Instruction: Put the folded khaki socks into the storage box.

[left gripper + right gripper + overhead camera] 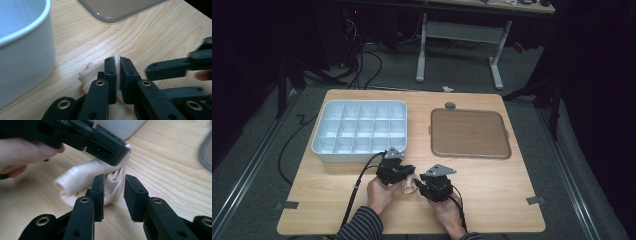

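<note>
Near the front edge of the worktop (492, 180), just in front of the white divided tray (360, 131), lay one small roll of pale cream cloth (408, 186).

Item: cloth. Soft, rolled and creased, lying flat on the wood between the two tools. In the left gripper view the cloth (86, 75) spread out to the tray side of the jaws, with a fold rising between them. In the right gripper view the cloth (82, 177) lay as a loose roll, one twisted end turned toward the camera.

Item: left tongs (398, 171). Held in the person's left hand (381, 192), just in front of the tray's near wall. Jaws nearly together and pinched on a fold of the cloth, as the left gripper view (118, 78) showed. Seen from the other side, the same tool (107, 150) pressed on the far end of the roll.

Item: right tongs (426, 186). Held in the person's right hand (447, 210), farther from the tray than the left tongs and just beside the cloth. Jaws (113, 195) stood partly apart, the twisted end of the cloth in the gap; the pads did not appear to press it.

Item: brown flat tray (470, 133). Lay beside the white tray, well apart from the cloth.
</note>
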Demonstrator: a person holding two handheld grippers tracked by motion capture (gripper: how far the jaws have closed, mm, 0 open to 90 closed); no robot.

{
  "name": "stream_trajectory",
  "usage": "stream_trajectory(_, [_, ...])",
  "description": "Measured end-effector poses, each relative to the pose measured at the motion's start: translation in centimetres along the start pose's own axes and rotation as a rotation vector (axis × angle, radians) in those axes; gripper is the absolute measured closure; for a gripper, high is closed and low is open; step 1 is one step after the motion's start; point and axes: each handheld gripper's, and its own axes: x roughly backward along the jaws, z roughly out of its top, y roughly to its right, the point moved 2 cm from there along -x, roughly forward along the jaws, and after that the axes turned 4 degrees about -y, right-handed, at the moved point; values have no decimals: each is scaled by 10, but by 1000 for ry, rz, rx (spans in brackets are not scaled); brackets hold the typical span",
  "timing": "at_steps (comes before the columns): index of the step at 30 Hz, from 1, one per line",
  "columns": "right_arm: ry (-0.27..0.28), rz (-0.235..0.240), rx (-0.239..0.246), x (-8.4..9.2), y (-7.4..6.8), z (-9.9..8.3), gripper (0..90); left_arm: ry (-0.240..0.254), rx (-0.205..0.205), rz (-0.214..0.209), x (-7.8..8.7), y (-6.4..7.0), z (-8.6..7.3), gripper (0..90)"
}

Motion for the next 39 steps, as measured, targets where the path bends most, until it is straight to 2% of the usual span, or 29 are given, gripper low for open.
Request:
stream_trajectory(3, [12,20,4,7,-3,-1,701,-8,1,10,-1,-1,0,848])
stream_trajectory(8, [30,55,36,15,-14,0,676,-13,-4,20,-3,2,0,848])
stream_trajectory(11, [46,59,61,18,-20,5,655,-17,-2,19,-4,1,0,848])
stream_trajectory(16, [30,65,77,12,-21,8,635,-18,-3,20,-5,2,0,847])
stream_trajectory(18, [19,67,77,7,-21,8,660,-9,-12,22,-5,4,0,848])
stream_trajectory(24, [-10,56,91,2,-19,3,835,3,-14,18,-6,7,1,848])
stream_trajectory(27, [-7,49,87,4,-18,-1,850,6,-32,16,-6,10,1,848])
stream_trajectory(39, [-11,27,55,8,-9,-20,864,16,-39,0,-14,17,3,848])
